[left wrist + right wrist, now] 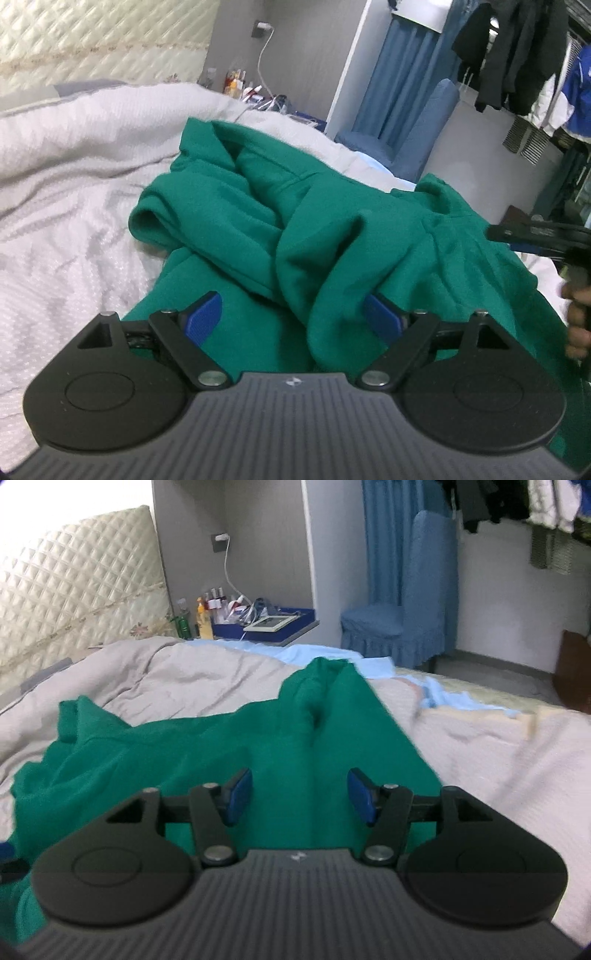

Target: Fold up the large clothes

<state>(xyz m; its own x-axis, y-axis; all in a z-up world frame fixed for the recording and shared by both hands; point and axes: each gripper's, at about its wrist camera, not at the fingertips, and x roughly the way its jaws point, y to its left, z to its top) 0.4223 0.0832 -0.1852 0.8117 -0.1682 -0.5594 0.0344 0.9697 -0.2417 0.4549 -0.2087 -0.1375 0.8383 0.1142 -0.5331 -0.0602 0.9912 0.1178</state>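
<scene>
— Where is the garment?

— The green garment (295, 221) lies crumpled on the bed's pale quilted cover (66, 192), bunched in thick folds toward the middle of the bed. In the right wrist view it spreads from the near left part of the bed to a peak of cloth further on, with the cover bare to its right.

— And the left gripper (295, 314)?

— Its jaws stand wide. A hanging fold of green cloth drapes over the right blue pad (384, 317) and hides part of it; the left pad is clear, over flat green fabric. Nothing is pinched.

— The right gripper (299, 794)?

— Jaws partly apart, both blue pads free, green cloth below the gap but not pressed. From the left wrist view it shows at the right edge, with a hand (576, 325) gripping its handle.

— Anything beyond the bed?

— A light blue sheet (436, 698) at the far edge, a blue-covered chair (402, 627), a cluttered bedside shelf (295, 631), and a quilted headboard (74, 590).
</scene>
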